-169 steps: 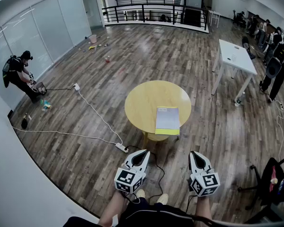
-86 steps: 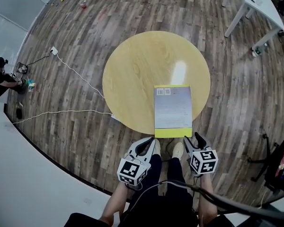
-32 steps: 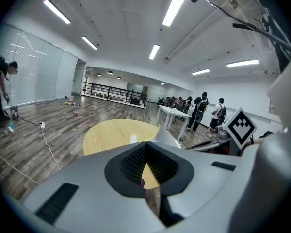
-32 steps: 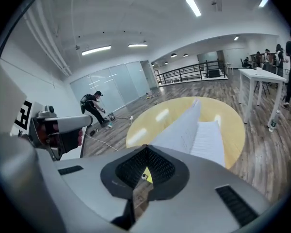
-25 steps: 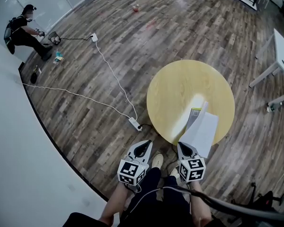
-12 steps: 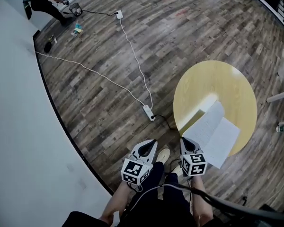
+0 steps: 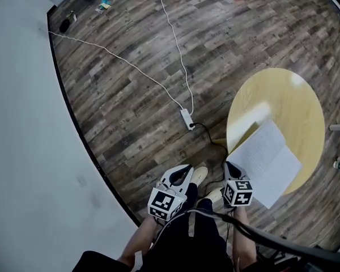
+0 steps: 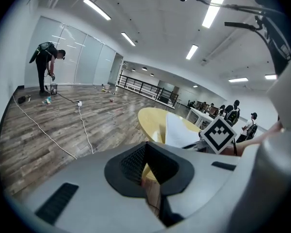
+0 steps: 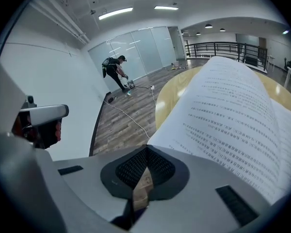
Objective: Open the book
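book now lies open on table (left tongs and right tongs closed).

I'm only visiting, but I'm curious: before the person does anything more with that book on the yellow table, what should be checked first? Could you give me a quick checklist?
1. Book lies open, printed pages up: ok.
2. Book wholly on the round table: not ok; its near corner seems to hang past the rim.
3. Right tool empty: ok; jaws together, nothing between them.
4. Right tool clear of the book: cannot tell; its tip sits right at the page's edge.
5. Left tool empty: ok; jaws together, apart from the book.
6. Power strip away from the shoes: ok.
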Tool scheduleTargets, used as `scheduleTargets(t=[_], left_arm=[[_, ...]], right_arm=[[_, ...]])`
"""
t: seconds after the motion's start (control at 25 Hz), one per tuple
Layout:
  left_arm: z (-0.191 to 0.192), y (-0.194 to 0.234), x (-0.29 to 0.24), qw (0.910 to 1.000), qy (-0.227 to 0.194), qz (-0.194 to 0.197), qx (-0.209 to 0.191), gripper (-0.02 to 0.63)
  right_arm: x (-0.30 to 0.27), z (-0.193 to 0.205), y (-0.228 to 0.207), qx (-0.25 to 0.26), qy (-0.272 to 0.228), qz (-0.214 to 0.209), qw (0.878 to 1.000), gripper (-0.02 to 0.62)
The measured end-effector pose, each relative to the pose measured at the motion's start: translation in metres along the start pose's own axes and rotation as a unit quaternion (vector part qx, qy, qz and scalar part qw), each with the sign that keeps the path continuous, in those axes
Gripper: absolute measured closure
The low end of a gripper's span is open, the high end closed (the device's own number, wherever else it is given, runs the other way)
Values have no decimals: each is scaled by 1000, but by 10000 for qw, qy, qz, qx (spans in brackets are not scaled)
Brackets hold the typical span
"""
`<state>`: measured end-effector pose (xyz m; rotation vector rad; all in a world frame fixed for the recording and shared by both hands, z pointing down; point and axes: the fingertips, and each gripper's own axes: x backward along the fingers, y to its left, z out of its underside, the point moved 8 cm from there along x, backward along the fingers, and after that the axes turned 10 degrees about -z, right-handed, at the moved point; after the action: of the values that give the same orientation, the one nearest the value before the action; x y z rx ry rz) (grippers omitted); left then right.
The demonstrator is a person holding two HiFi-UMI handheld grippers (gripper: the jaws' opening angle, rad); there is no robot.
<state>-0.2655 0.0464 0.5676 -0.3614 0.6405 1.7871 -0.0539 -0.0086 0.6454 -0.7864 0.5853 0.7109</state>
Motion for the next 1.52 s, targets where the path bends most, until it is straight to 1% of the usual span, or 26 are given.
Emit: scheduleTargets(t=[0.24, 0.32, 0.4, 0.44, 0.52, 0.56, 0.68, 0.88, 1.0, 1.08, 1.24, 1.32, 1.36, 1.4, 1.52], left_arm=[[7, 4, 0, 10000, 32, 7, 37, 607], [4, 3, 1, 10000, 18, 25, 18, 607], [2, 1, 3, 10000, 1, 37, -6, 607], [1, 1, 5, 10000, -7, 38, -21, 607], [-3, -1, 9, 10000, -40, 30, -45, 607], [-4, -2, 11, 10000, -62, 25, -53, 607], [-9, -5, 14, 9999, -105, 13, -91, 607], [-13, -11, 16, 9997, -170, 65, -182, 607], [-22, -22, 16, 9993, -231, 156, -264, 607], [-33, -34, 13, 9984, -306, 282, -371, 607], [-47, -60, 6, 9958, -391, 569, -604, 607], [-52, -76, 2, 9938, -436, 714, -730, 607], [-56, -85, 0, 9926, -470, 795, -791, 607], [-60, -94, -1, 9912, -508, 881, -852, 607], [-73, -123, -7, 9856, -622, 1176, -1047, 607]], right_arm=[[-5, 3, 2, -24, -26, -4, 10000, 591], [-4, 2, 3, -90, -55, -68, 9999, 589], [-2, 1, 6, -147, -107, -218, 9996, 588], [-2, 1, 10, -168, -152, -324, 9992, 562], [0, -2, 18, -186, -226, -490, 9984, 427], [1, -3, 21, -159, -237, -518, 9983, 374], [5, -7, 25, -56, -257, -502, 9984, 370], [22, -12, 27, -49, -442, -437, 9981, 370], [43, -18, 26, -18, -634, -336, 9974, 370], [61, -24, 20, -48, -838, -215, 9962, 370], [95, -29, 10, -140, -1206, -33, 9926, 371], [117, -28, 5, -95, -1417, 215, 9896, 375], [131, -27, 2, -54, -1555, 411, 9870, 462], [145, -27, -1, -26, -1705, 576, 9837, 592], [186, -23, -11, -133, -2127, 738, 9742, 593]])
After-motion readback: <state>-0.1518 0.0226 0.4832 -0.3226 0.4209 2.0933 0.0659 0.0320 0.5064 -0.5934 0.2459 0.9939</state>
